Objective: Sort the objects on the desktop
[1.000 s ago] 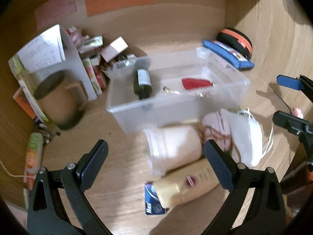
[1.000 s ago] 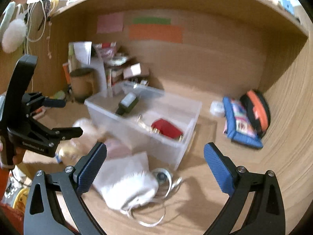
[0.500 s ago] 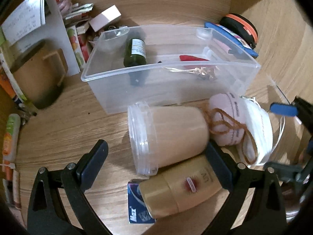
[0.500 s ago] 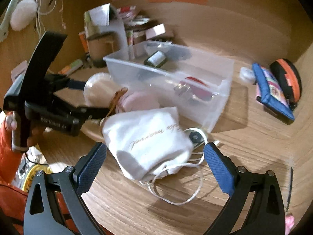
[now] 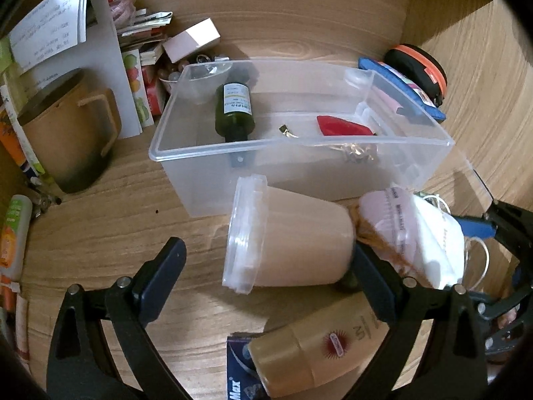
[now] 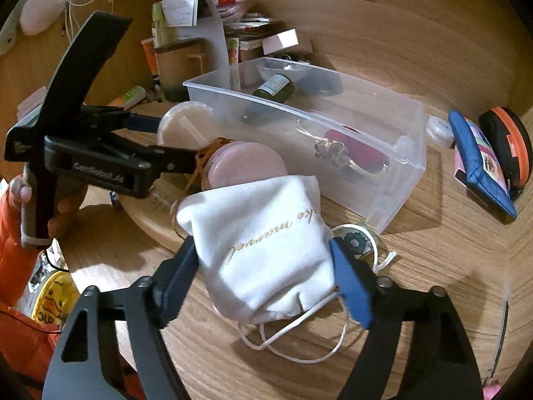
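Sorting partly done: the clear bin [image 5: 206, 153] holds a green bottle [image 5: 235, 113] and red item [image 5: 343, 128]. Left gripper [image 5: 266, 266], jaws apart, straddles the lidded tub [image 5: 293, 243] at the bin's 6 o'clock. Right gripper [image 6: 266, 266], jaws apart, flanks the white pouch [image 6: 266, 243]; neither is clamped yet.

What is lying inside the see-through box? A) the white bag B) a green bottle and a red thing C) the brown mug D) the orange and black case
B: in the left wrist view the green bottle and a red thing lie on the floor of the clear box; the white bag, brown mug and orange and black case sit outside it on the desk.
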Demonstrator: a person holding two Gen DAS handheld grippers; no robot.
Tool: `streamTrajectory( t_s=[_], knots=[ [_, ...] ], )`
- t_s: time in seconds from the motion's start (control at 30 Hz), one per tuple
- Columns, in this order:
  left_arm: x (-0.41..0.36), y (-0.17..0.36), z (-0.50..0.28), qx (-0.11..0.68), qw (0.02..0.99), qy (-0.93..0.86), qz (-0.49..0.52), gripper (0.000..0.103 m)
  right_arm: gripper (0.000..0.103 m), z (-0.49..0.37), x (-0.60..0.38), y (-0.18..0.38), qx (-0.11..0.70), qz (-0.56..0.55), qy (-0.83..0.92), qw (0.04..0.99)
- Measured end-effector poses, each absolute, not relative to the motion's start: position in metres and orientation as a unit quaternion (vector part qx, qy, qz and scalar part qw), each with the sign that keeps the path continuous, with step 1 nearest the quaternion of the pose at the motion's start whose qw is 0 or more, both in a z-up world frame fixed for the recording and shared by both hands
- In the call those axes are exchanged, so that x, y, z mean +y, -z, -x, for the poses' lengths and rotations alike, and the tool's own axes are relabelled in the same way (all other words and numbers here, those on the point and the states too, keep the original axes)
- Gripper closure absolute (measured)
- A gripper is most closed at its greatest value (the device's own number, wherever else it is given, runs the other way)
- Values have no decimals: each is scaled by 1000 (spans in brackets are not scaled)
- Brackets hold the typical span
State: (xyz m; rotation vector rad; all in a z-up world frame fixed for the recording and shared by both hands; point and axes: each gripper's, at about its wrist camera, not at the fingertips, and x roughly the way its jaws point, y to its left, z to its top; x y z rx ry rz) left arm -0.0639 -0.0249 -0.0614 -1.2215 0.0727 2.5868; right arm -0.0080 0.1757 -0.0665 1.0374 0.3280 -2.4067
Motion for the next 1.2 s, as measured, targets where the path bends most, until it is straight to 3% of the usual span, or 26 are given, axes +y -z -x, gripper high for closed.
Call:
streamTrajectory(
  t_s=[0.17, 0.23, 0.6, 1.2],
  knots=[
    [-17, 66, 68, 44, 141, -893, 425, 20, 53, 8, 176, 63, 115, -375, 887, 241],
    [-14, 67, 69, 43, 149, -890, 428, 34, 58, 8, 178, 60, 110, -373, 890, 239],
    [-30, 56, 62, 27, 131, -902, 411, 37, 64, 7, 206, 36, 48, -357, 905, 228],
    [-64, 43, 56, -27, 150, -890, 431, 37, 64, 12, 224, 14, -7, -343, 909, 235]
  ],
)
